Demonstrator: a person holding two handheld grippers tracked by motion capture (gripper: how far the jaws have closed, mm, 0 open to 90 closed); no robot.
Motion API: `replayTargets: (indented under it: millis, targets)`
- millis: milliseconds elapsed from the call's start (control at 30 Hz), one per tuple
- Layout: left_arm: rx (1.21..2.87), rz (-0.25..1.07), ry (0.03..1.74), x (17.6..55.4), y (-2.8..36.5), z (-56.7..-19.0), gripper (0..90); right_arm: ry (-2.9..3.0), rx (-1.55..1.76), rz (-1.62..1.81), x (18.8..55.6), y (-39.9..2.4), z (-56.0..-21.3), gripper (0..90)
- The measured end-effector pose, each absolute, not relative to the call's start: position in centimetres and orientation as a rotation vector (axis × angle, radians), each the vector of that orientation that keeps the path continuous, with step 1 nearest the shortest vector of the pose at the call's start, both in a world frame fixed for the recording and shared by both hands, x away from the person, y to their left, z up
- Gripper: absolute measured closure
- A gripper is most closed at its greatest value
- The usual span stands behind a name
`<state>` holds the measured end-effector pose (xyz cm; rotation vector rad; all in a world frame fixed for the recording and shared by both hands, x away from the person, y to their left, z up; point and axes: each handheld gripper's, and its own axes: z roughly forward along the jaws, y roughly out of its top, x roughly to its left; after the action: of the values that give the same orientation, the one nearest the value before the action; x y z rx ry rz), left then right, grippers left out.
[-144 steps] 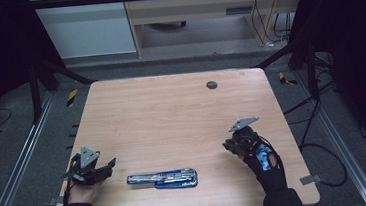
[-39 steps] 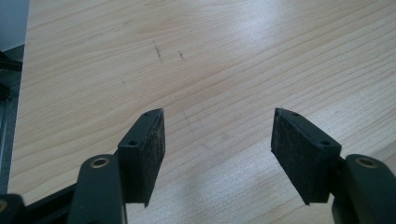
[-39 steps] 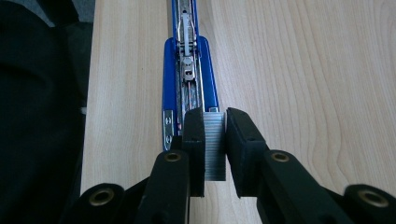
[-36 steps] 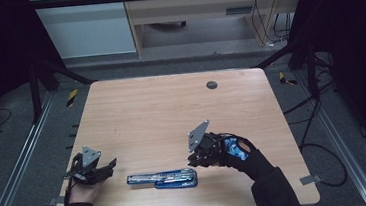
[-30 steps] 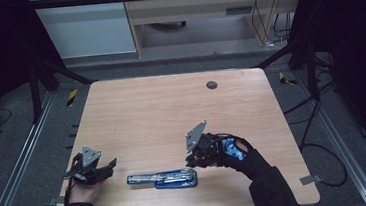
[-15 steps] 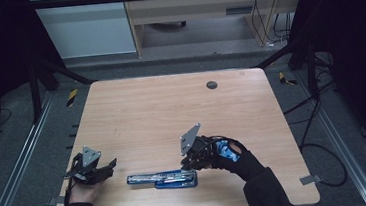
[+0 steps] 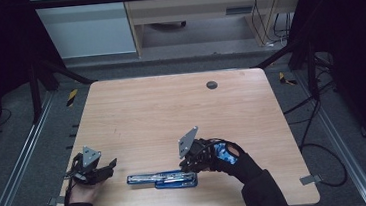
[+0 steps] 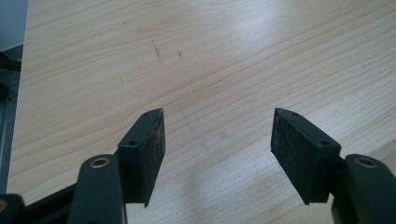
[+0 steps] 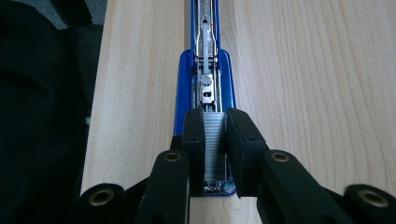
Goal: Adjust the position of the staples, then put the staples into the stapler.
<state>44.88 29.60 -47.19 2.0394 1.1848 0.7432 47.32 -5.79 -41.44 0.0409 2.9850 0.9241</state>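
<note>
A blue stapler (image 7: 161, 179) lies opened out flat near the table's front edge, its metal staple channel facing up (image 9: 204, 70). My right gripper (image 9: 215, 119) is shut on a silver strip of staples (image 9: 215, 149), held lengthwise right over the near end of that channel. In the high view the right gripper (image 7: 188, 164) sits at the stapler's right end. My left gripper (image 7: 106, 169) rests at the front left of the table, a short way left of the stapler. Its jaws stand open (image 8: 217, 135) over bare wood with nothing between them.
The wooden table (image 7: 172, 114) has a small dark round disc (image 7: 212, 85) near its far edge. Metal rails run along the floor on both sides, and cables lie on the floor to the right.
My right hand has moved left from the table's right side to the stapler's right end, still gripping the staples. The left gripper has stayed put.
</note>
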Motion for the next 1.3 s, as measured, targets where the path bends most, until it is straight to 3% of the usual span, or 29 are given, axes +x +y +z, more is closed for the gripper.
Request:
replayTargets:
  millis: [1300]
  targets:
    - [2.042,0.737,1.187,45.0,29.7,-47.3,35.0,3.01,0.052,0.888,47.6,-5.9,-43.3,78.1]
